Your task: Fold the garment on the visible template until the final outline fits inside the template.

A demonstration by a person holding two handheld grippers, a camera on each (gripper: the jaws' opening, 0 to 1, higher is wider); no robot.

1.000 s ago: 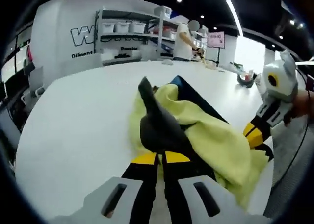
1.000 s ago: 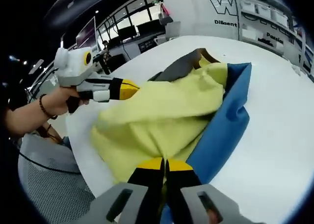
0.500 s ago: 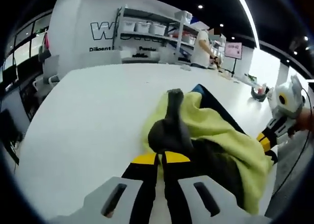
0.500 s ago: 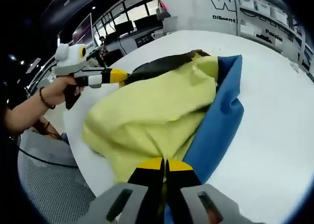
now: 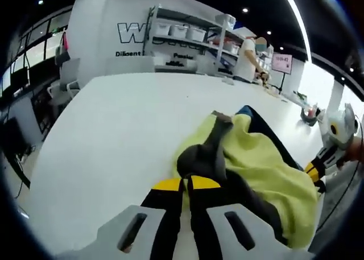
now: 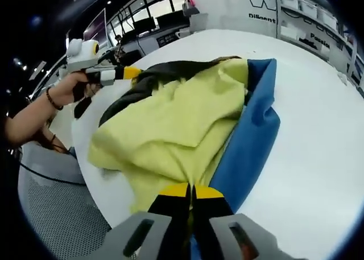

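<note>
- Yellow cloth with dark grey parts makes up the garment (image 6: 170, 123), which lies bunched on the white surface (image 5: 114, 135) near its rounded edge.
- A blue sheet (image 6: 250, 140) lies under the garment and shows along its far side in the right gripper view; in the left gripper view just a sliver of blue peeks out past the yellow.
- The left gripper (image 5: 186, 186) has its fingers pressed together on a dark grey fold of the garment, which rises as a ridge just ahead of the tips.
- The right gripper (image 6: 190, 192) has its fingers closed on the yellow hem at the near edge of the garment, beside the blue sheet.
- In the right gripper view the left gripper, held by a hand (image 6: 68, 92) with a dark wristband, grips the dark grey edge on the far left side.
- In the left gripper view the right gripper is at the right edge, at the yellow corner.
- Behind the surface stand shelves (image 5: 187, 41) with white bins, and a person (image 5: 247, 58) in a white top beside them.
</note>
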